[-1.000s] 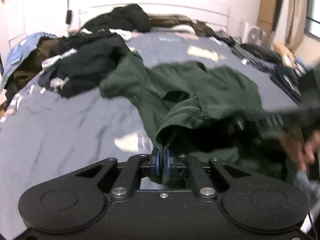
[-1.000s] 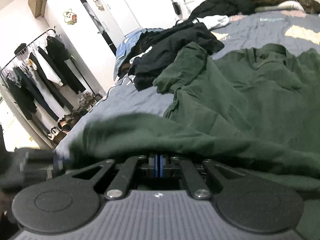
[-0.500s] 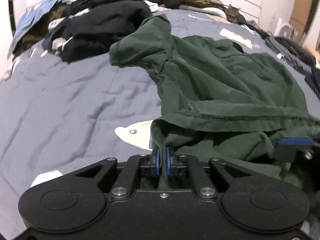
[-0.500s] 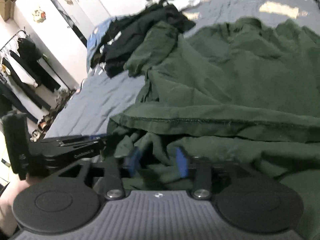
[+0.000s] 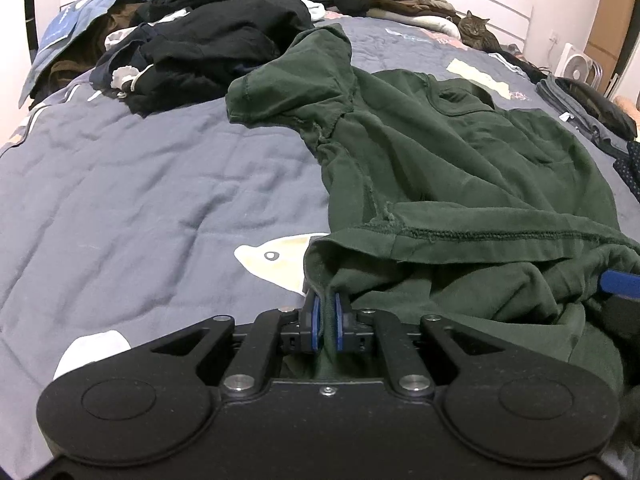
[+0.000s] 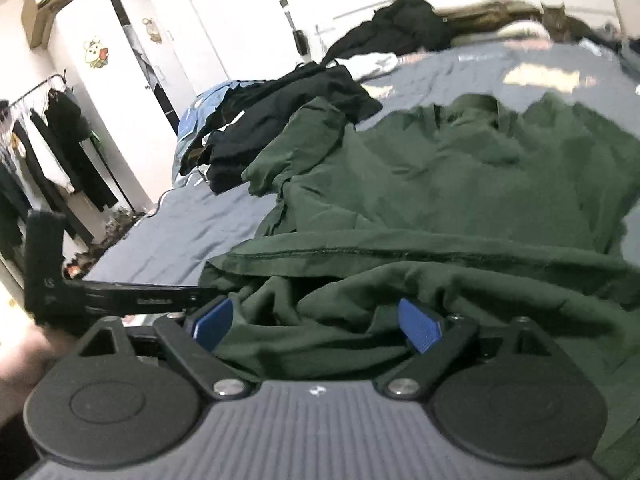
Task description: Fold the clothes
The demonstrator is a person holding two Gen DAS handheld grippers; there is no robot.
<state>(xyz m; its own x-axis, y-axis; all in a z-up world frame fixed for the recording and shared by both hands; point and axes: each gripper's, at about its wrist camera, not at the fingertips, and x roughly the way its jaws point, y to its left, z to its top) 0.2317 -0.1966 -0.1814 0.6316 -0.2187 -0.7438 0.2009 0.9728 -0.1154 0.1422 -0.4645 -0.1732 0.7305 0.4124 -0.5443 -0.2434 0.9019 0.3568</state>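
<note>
Dark green shirt (image 5: 460, 168) lies spread on the bed (image 5: 140, 184), long axis running from the near hem toward the headboard; one short sleeve points at the black clothes pile (image 5: 208, 52) beside it. Fabric rumpled, hem folded back, stitched seam showing. Left claw (image 5: 327, 322) is clamped on the hem corner. Right claw (image 6: 316, 322): jaws opening, wide apart, loose fabric between them, pads not pressing.
</note>
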